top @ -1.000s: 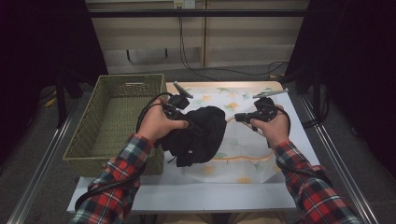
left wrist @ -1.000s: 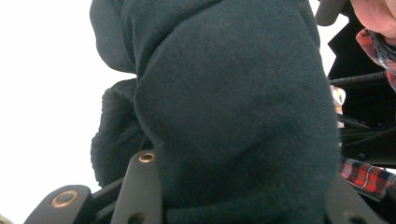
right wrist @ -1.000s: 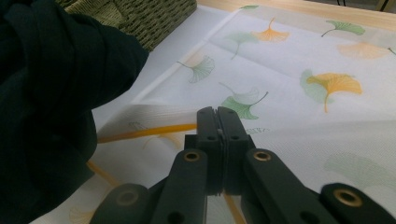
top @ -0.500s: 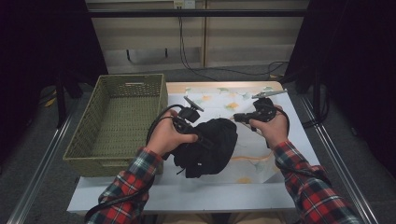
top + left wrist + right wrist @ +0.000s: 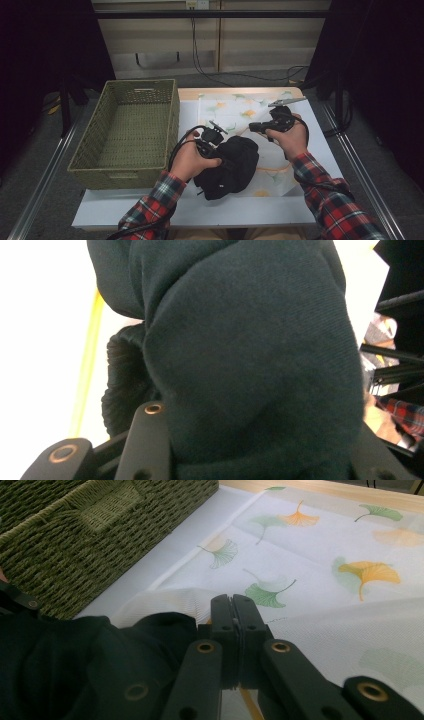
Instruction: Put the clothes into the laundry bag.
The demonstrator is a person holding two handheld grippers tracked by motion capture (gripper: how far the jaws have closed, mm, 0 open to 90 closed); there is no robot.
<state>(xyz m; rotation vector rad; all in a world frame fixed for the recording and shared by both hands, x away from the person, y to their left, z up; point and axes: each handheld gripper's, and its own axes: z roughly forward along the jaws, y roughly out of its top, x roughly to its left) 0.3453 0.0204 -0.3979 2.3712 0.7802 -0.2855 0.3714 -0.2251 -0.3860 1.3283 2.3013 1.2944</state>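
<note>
High view: a person in a plaid shirt works a bundled black garment [image 5: 230, 167] on a white counter [image 5: 280, 210], beside a green woven basket [image 5: 127, 127]. The left hand-held gripper [image 5: 225, 145] is clamped around a thick fold of the garment; in the left gripper view the dark cloth [image 5: 250, 365] bulges between the two black jaws and presses against both, a ribbed cuff [image 5: 122, 380] showing at the left. Its jaws have just been easing a little wider, with the cloth between them. The grip looks meant to carry the whole bundle at once, probably toward the empty basket alongside.

The right hand-held gripper [image 5: 252, 127] hangs over a leaf-printed cloth [image 5: 235, 107] spread on the counter, just beside the garment. In the right gripper view its jaws [image 5: 233, 630] are pressed flat together with nothing visible between them, suggesting a hand standing by.

The left gripper's tips are buried in the fabric, so how deep the hold goes cannot be judged. The garment's shape stays unreadable in its bunched state, and its underside is hidden against the printed cloth.
</note>
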